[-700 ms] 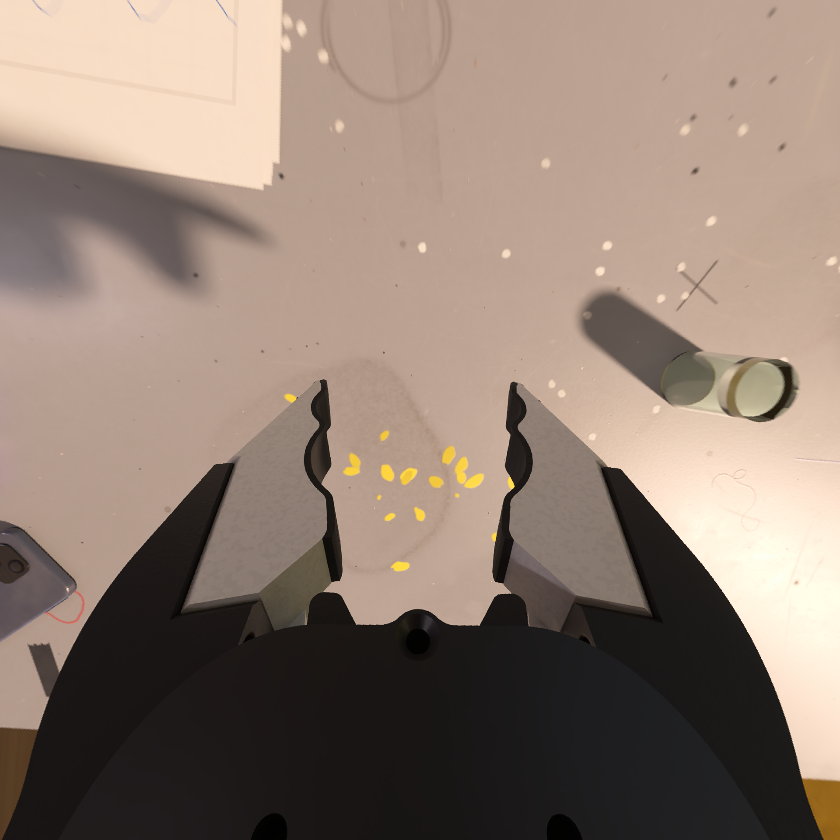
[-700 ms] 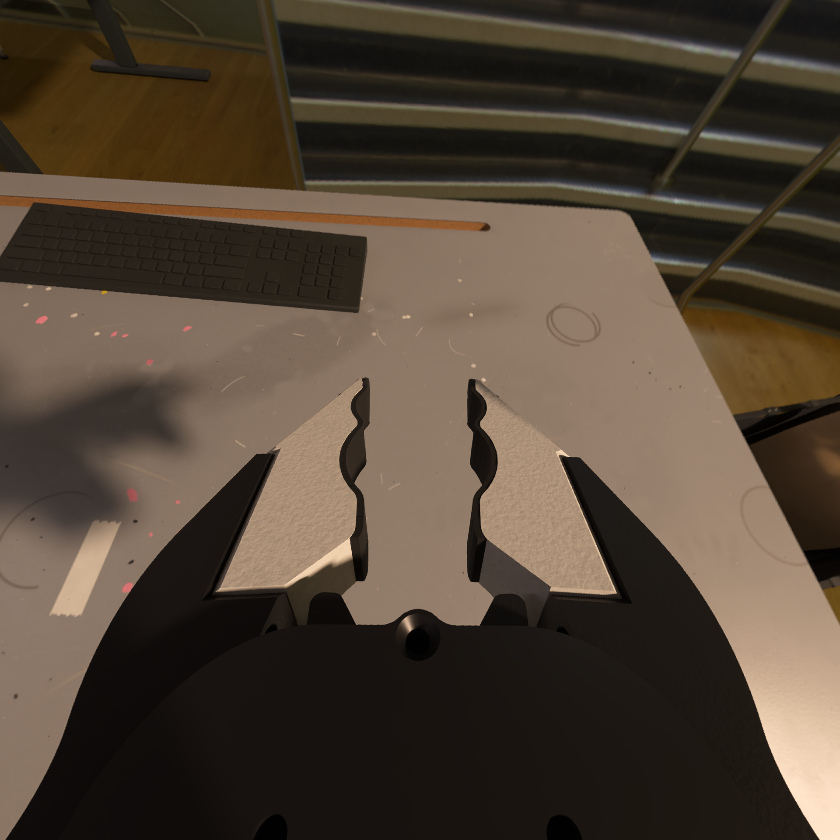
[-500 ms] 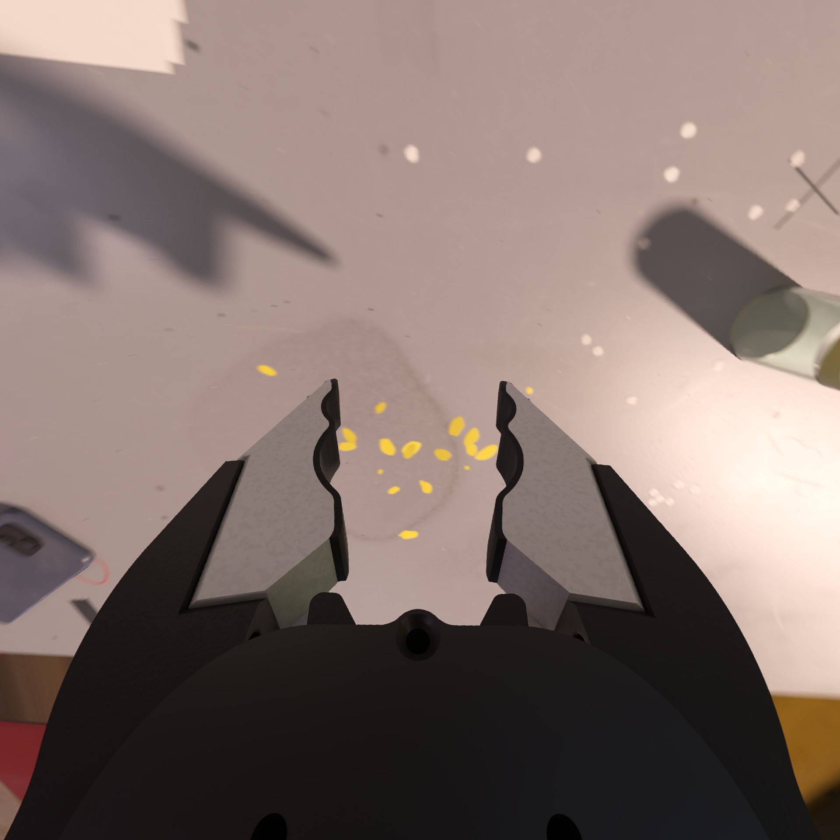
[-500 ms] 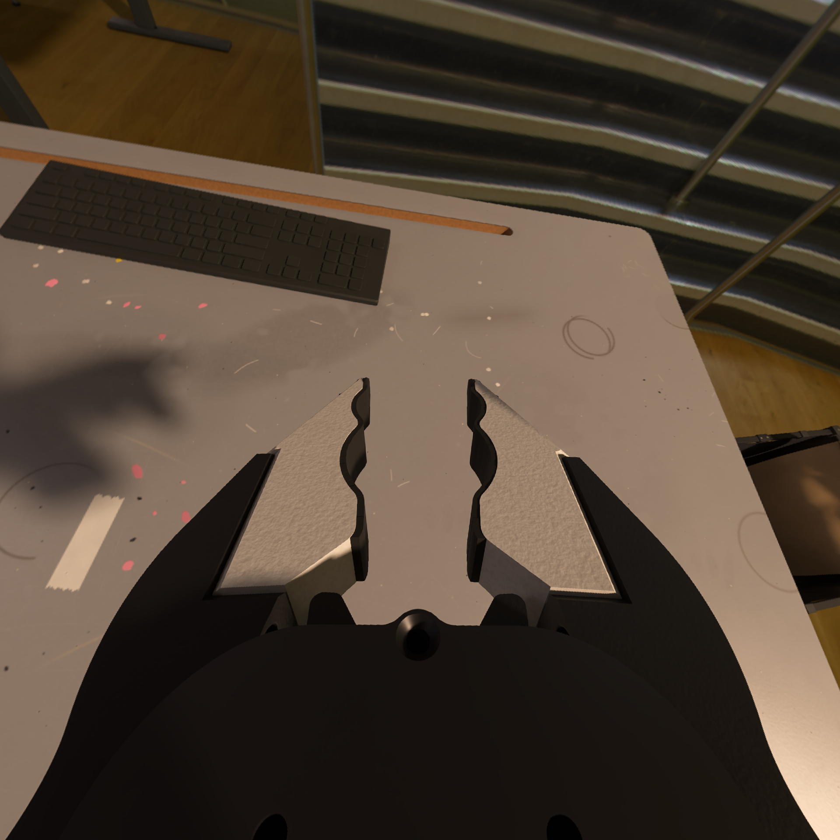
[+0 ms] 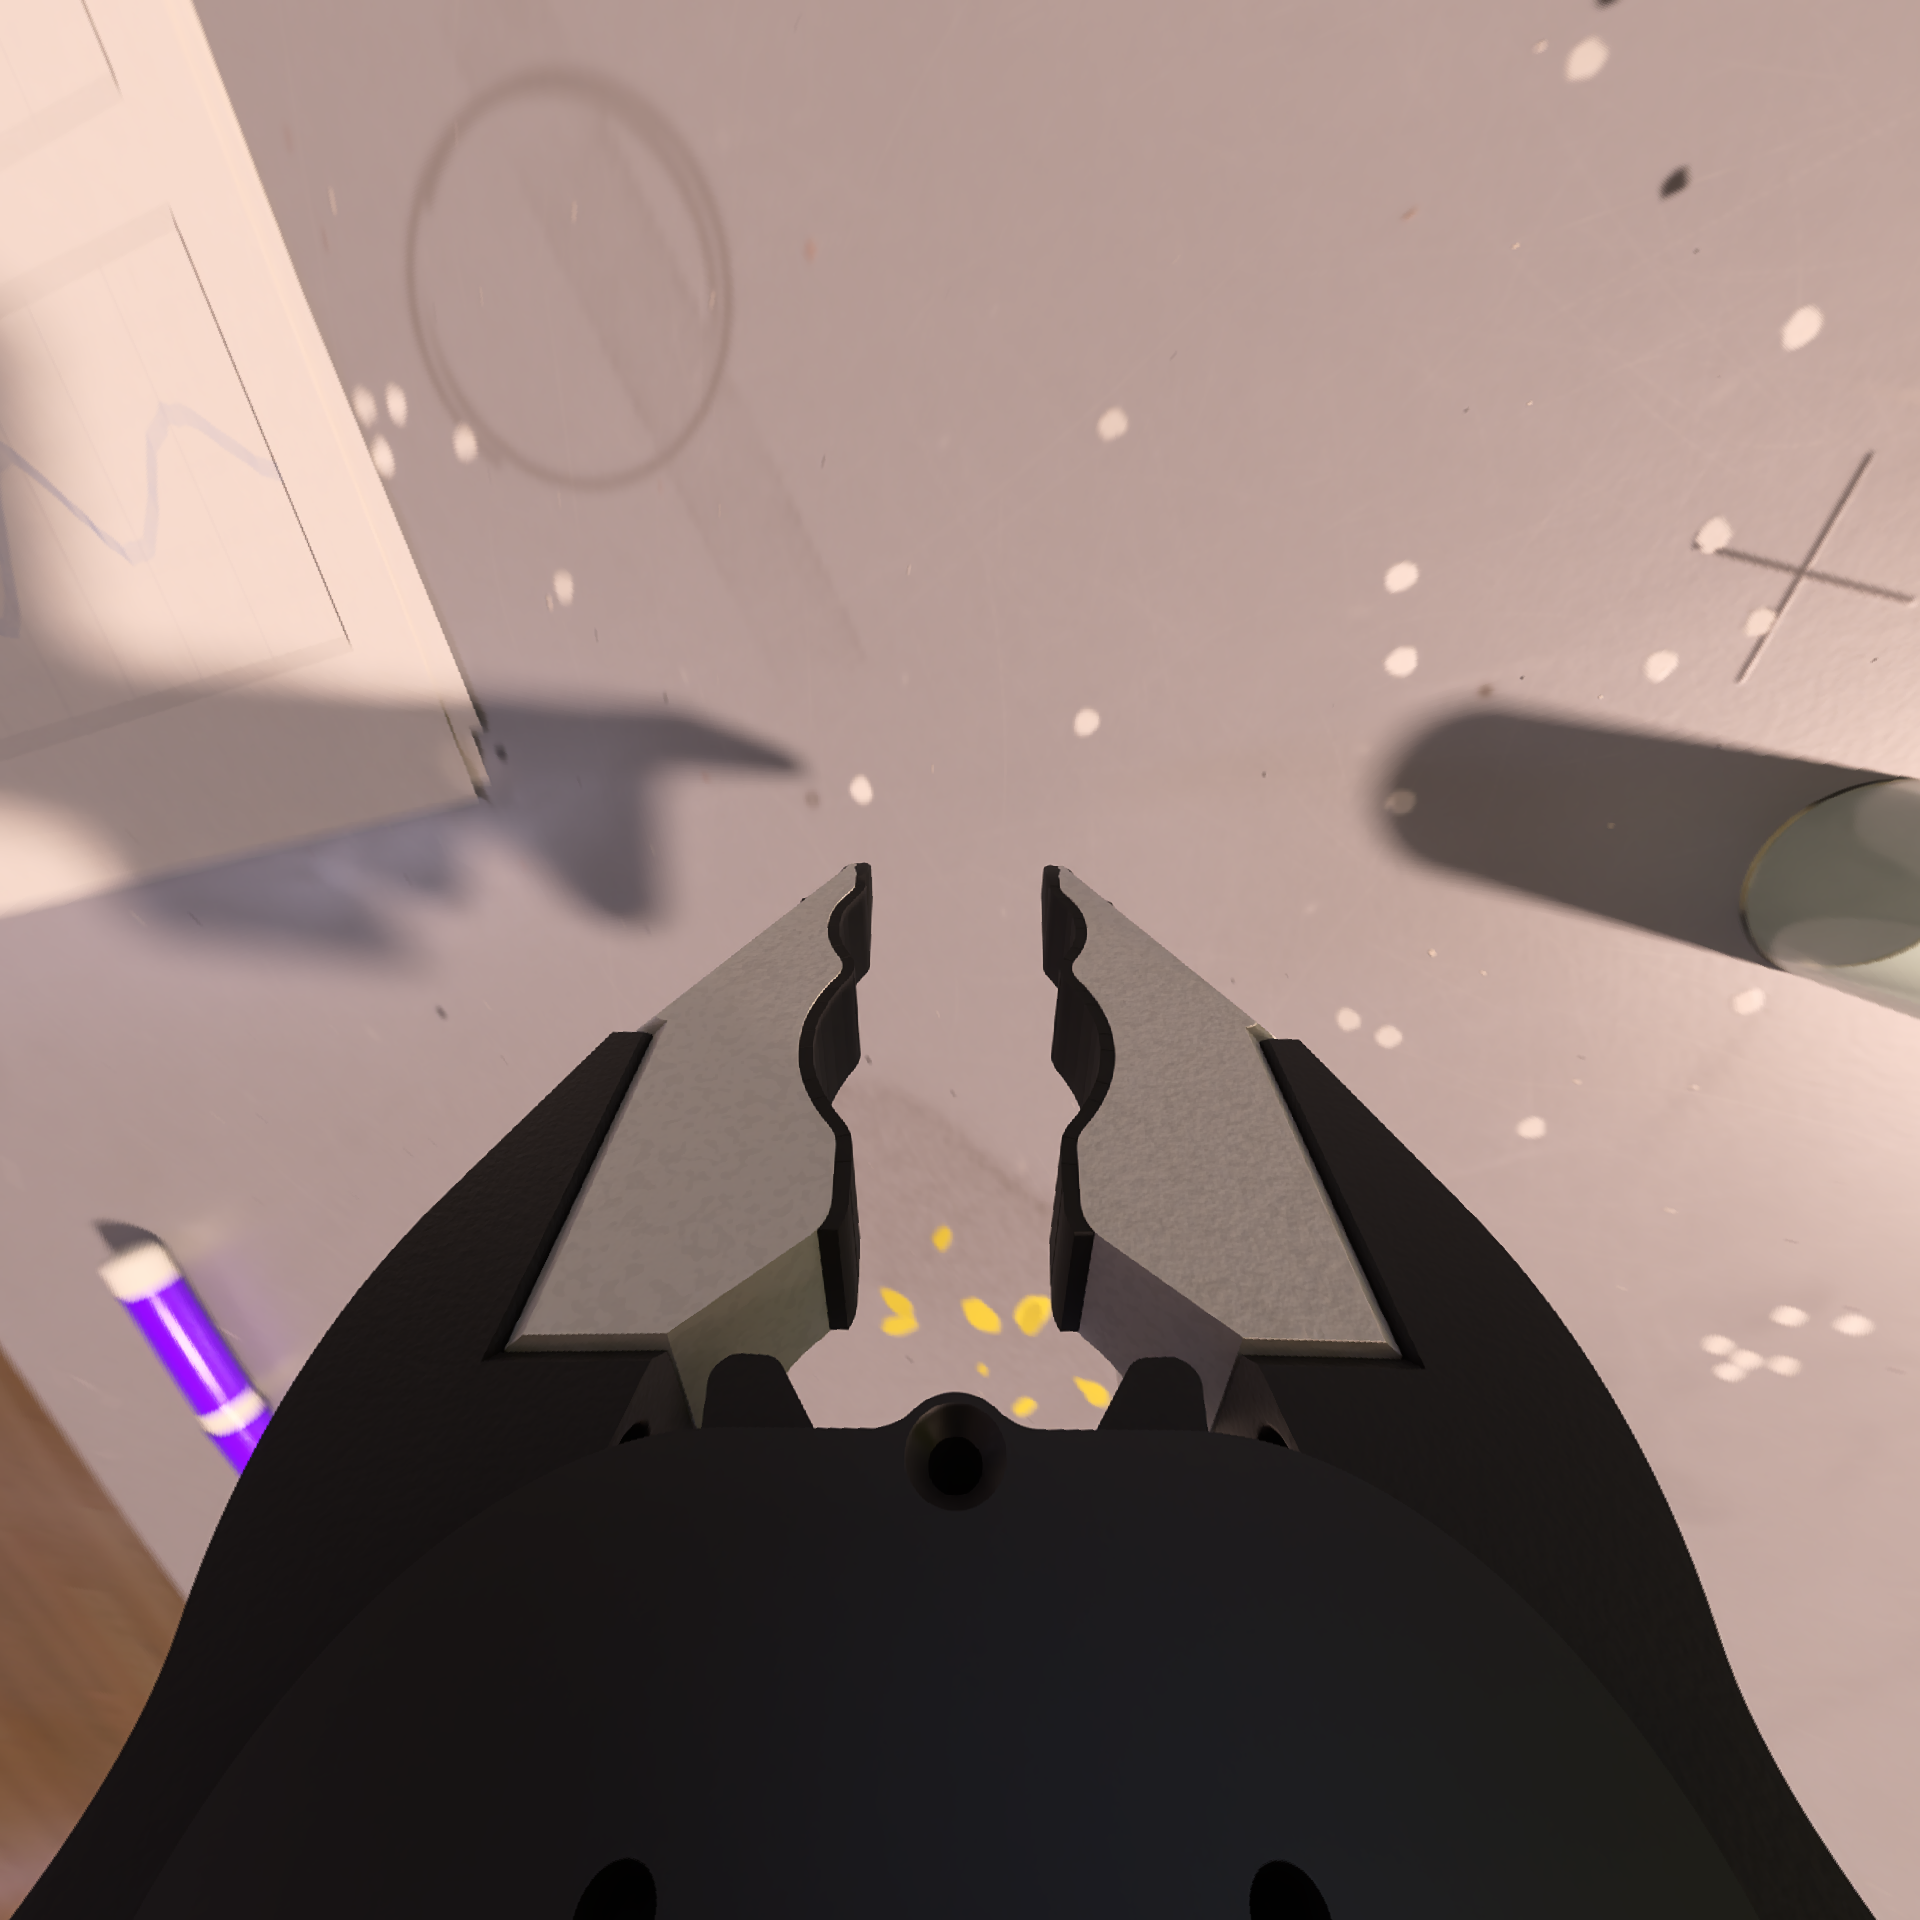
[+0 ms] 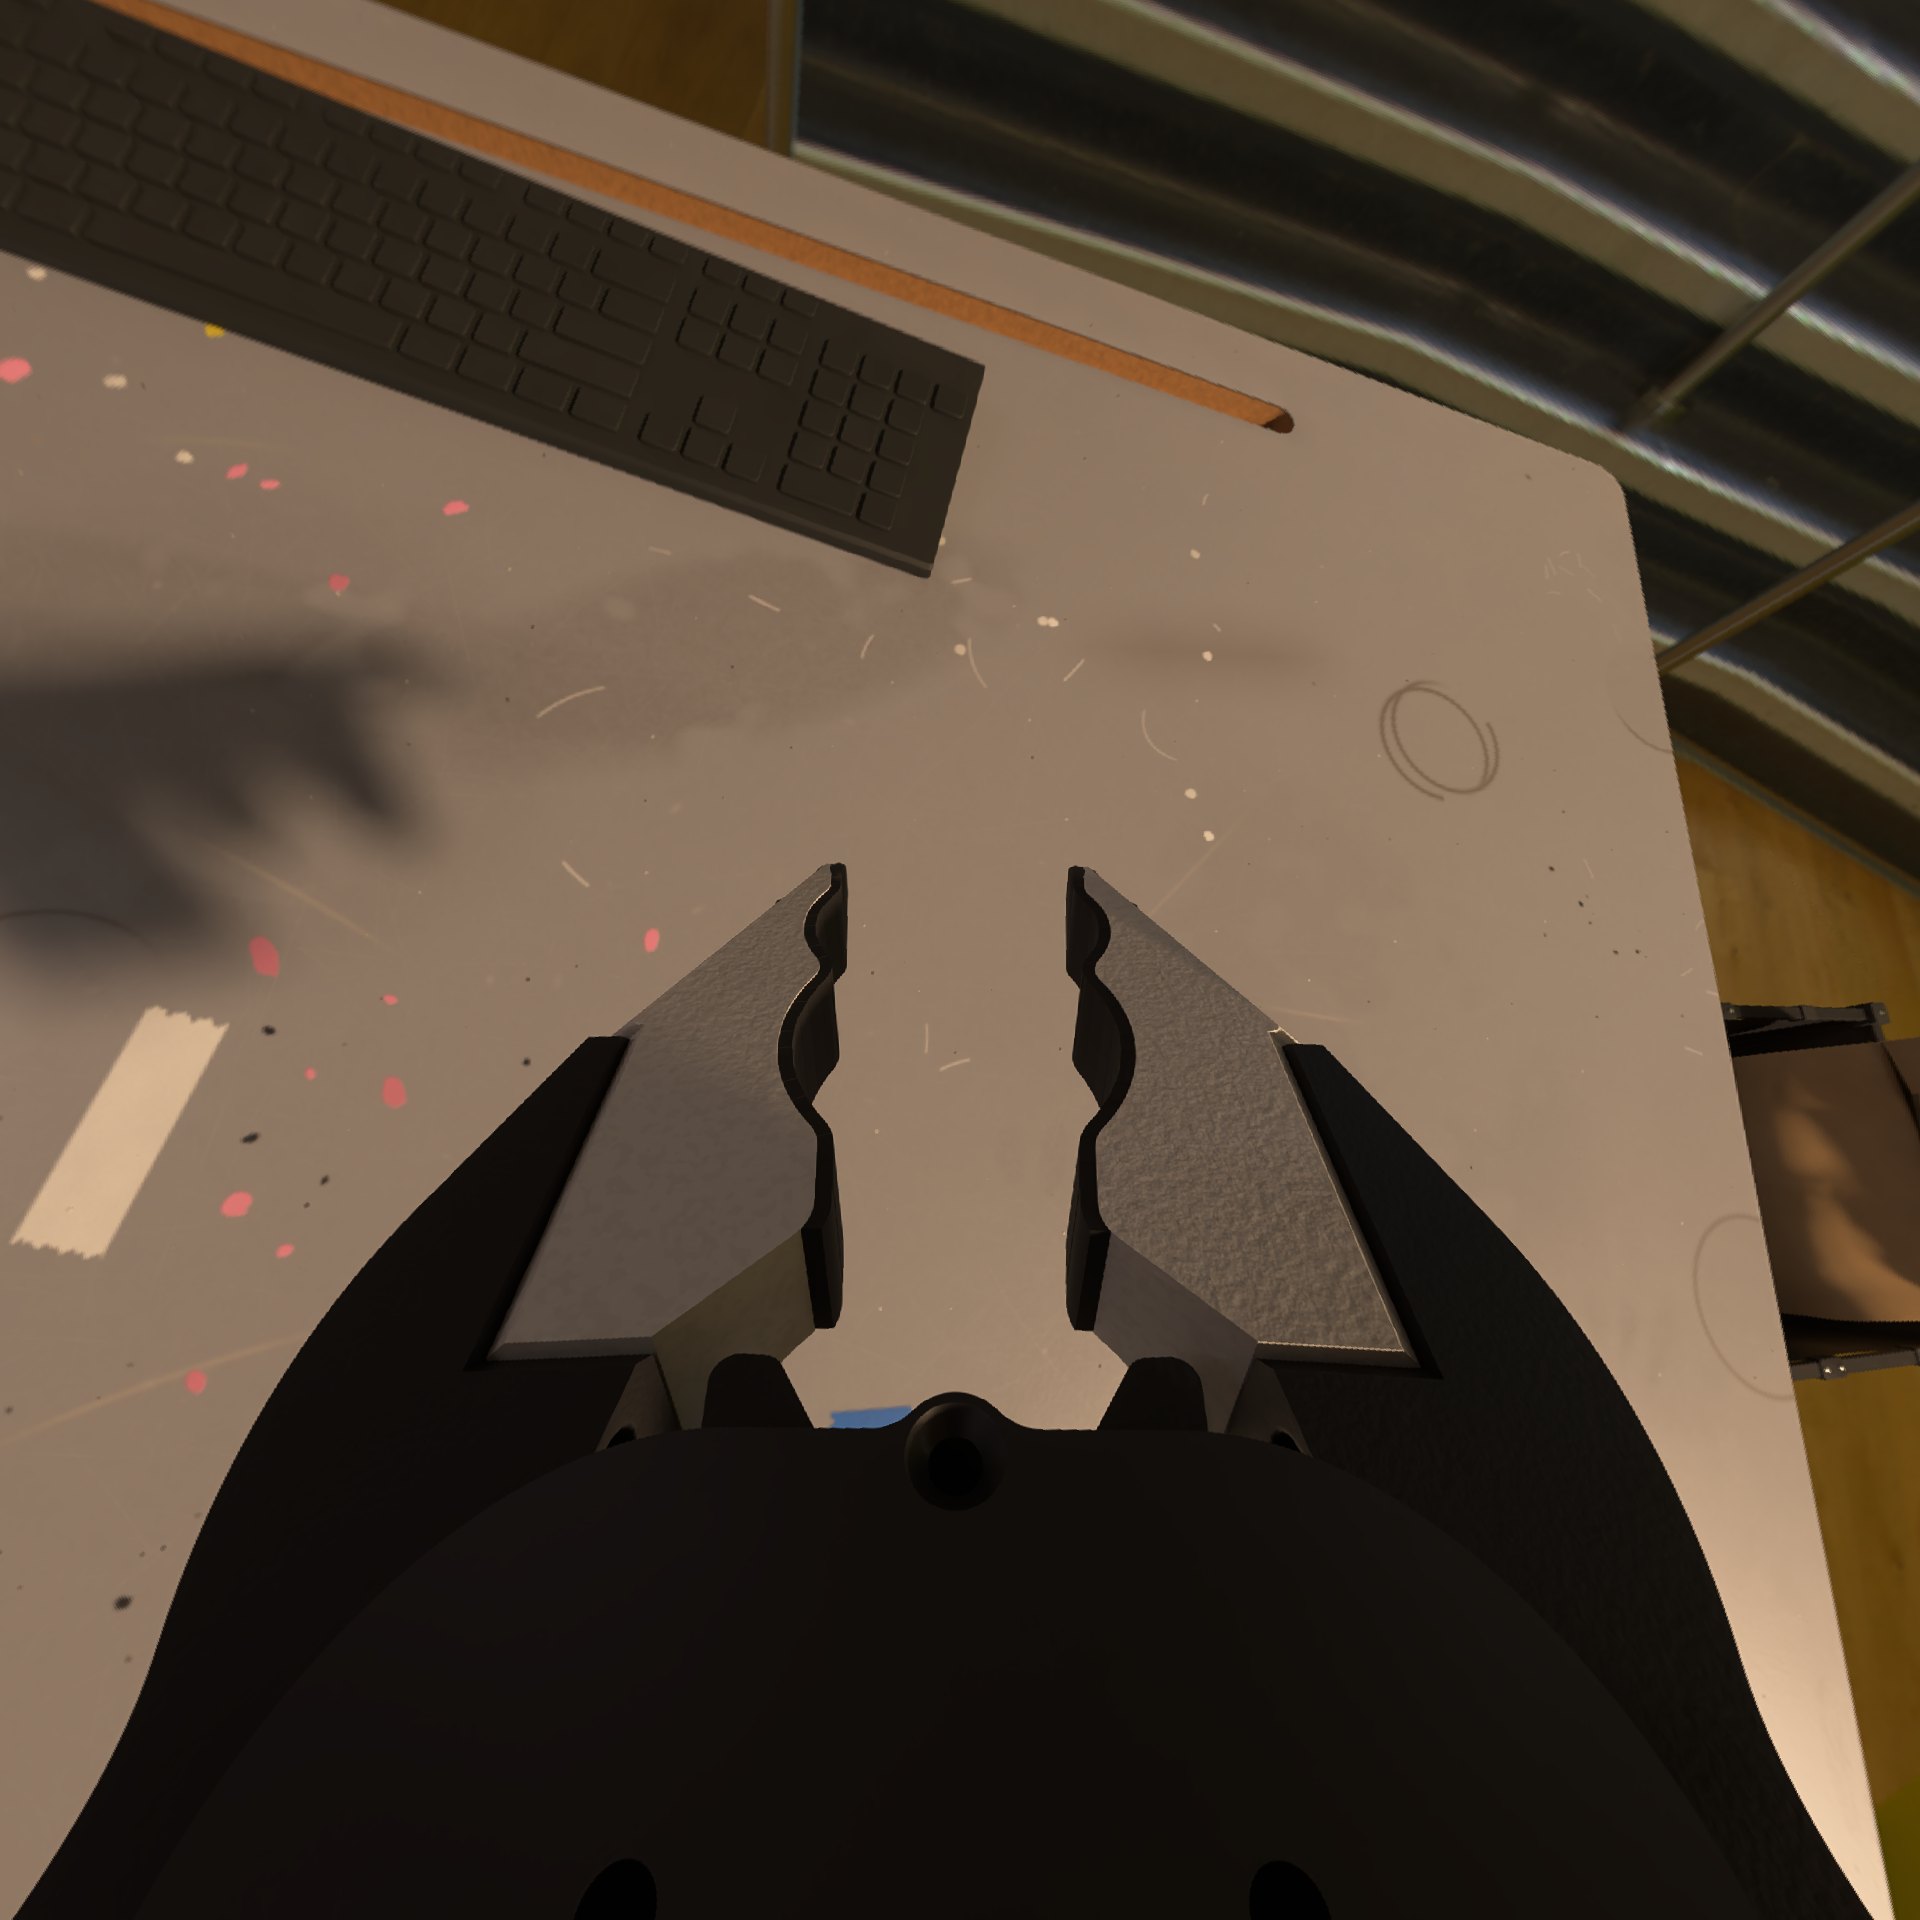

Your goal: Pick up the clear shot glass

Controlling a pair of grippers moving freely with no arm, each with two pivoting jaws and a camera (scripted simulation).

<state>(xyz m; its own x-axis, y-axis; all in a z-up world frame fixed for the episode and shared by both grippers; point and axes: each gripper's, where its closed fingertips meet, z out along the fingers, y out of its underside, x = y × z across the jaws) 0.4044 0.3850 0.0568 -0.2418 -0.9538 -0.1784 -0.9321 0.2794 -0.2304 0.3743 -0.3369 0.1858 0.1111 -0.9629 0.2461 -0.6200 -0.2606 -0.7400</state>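
The clear shot glass (image 5: 1839, 894) lies on its side at the right edge of the left wrist view, cut off by the frame, with a dark shadow stretching left of it. My left gripper (image 5: 956, 883) is open and empty, above the table, well to the left of the glass. My right gripper (image 6: 956, 883) is open and empty over a bare part of the table in the right wrist view. The glass does not show in the right wrist view.
A stack of white paper (image 5: 177, 499) lies at the upper left and a purple pen (image 5: 192, 1351) at the lower left near the table edge. A black keyboard (image 6: 499, 301) lies at the back of the table (image 6: 1351, 883); a strip of white tape (image 6: 120, 1132) is at the left.
My left gripper has moved forward and turned: the yellow specks slid back under the fingers, the paper and a pen came into view, and the fingers narrowed. The right gripper tilted; the keyboard shifted up-left.
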